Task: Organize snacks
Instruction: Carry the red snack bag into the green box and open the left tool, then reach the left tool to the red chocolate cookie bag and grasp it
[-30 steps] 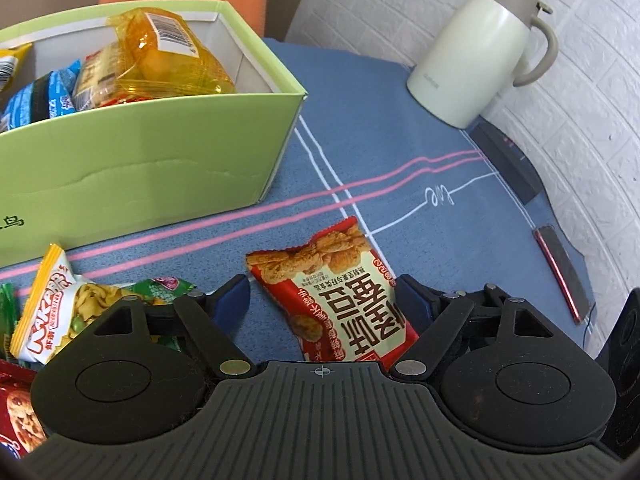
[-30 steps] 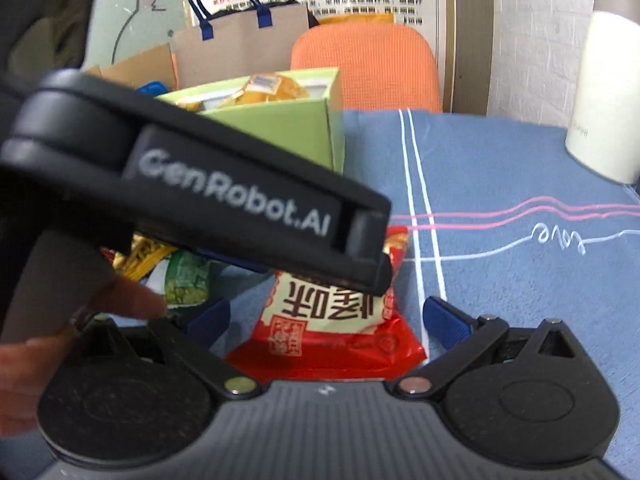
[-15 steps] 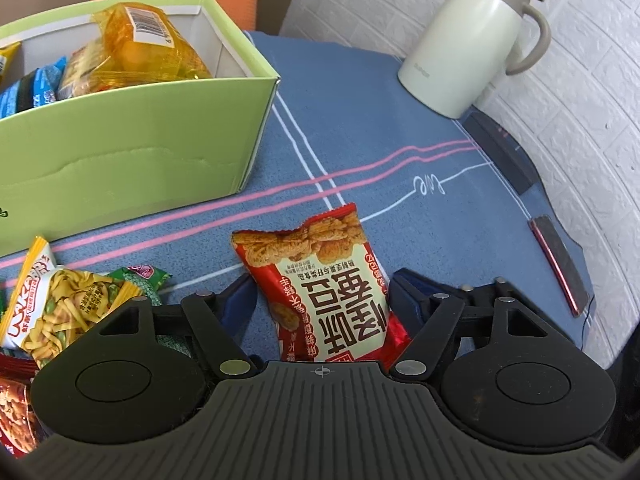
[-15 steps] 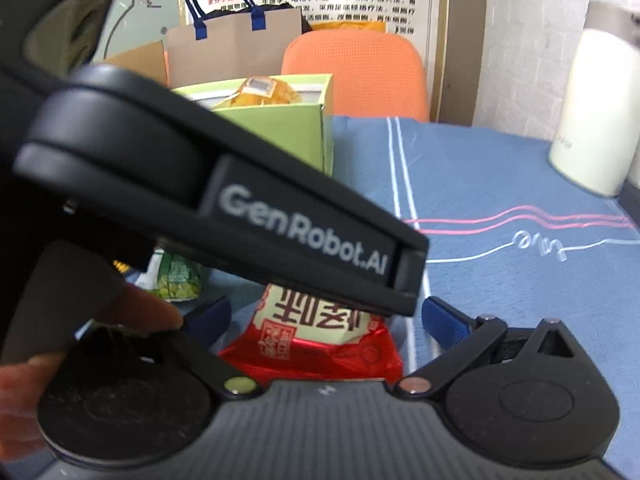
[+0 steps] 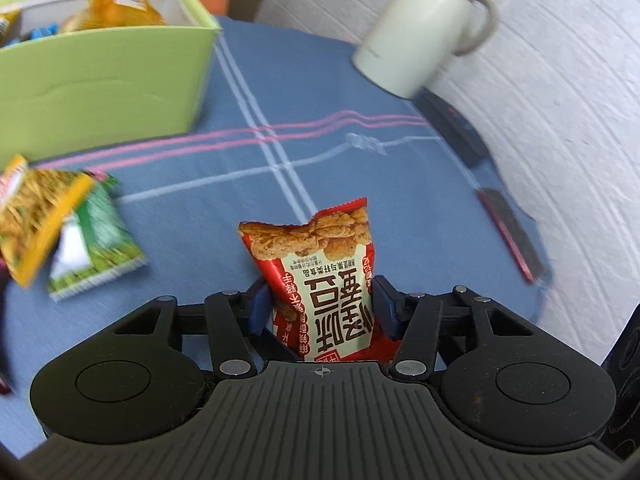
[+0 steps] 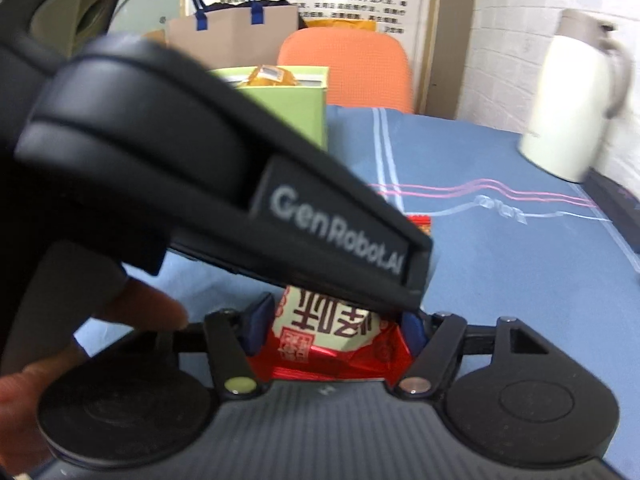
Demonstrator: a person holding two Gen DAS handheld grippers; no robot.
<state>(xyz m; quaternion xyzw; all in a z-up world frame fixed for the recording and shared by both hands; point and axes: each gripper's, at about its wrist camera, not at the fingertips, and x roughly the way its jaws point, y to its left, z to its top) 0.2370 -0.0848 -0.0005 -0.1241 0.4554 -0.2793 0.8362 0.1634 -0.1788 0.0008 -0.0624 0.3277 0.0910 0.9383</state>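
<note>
The red snack packet (image 5: pixel 324 280) was seen standing between the blue fingers (image 5: pixel 259 308) of the left gripper (image 5: pixel 322 306), its printed face turned up and its top edge reaching out over the blue cloth of the bench (image 5: pixel 360 92). The fingers were closing, and both pads appeared to be pressed against the packet's sides. In the right wrist view the same red packet (image 6: pixel 332 336) was seen between the fingers (image 6: pixel 256 322) of the right gripper (image 6: pixel 334 326), which were also closing; the left pad was seen against the packet, while the right one was partly hidden behind the body of the left gripper, which crossed that view, so a full pinch could not be told. A fingertip of the person's hand (image 6: pixel 148 308) was seen on the left gripper's handle. Behind and to the left, a green box (image 5: pixel 104 80) already holding an orange packet (image 5: pixel 120 4) was set on the bench. A yellow noodle packet (image 5: pixel 36 216) and a green packet (image 5: pixel 96 240) were lying overlapped near the left edge. A cream jug (image 5: pixel 424 28) was placed at the far right, by the white wall.
</note>
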